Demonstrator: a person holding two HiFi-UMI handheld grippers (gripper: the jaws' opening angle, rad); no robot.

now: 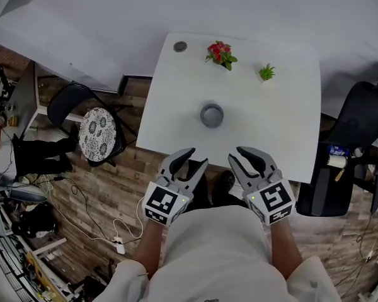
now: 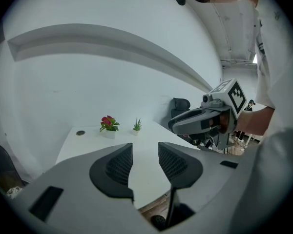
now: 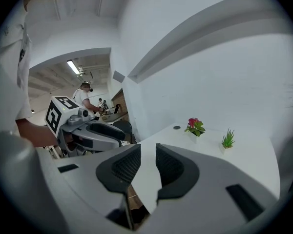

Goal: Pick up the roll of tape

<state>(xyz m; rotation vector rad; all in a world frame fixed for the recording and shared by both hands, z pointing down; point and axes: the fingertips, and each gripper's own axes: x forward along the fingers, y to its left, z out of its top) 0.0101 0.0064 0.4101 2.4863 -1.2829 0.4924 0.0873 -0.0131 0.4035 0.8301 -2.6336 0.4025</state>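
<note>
The roll of tape (image 1: 211, 115) is a grey ring lying flat near the middle of the white table (image 1: 290, 137). It does not show in either gripper view. My left gripper (image 1: 198, 156) (image 2: 145, 147) hovers at the table's front edge, short of the tape and slightly left of it, jaws open with nothing between them. My right gripper (image 1: 235, 153) (image 3: 148, 150) hangs beside it to the right, also open and empty. Each gripper view catches the other gripper: the right gripper (image 2: 195, 122) and the left gripper (image 3: 95, 133).
At the table's far side stand a pot of red flowers (image 1: 220, 54), a small green plant (image 1: 266, 72) and a dark round disc (image 1: 180, 46). A chair with a patterned cushion (image 1: 97, 134) is left of the table, a black office chair (image 1: 359, 124) right.
</note>
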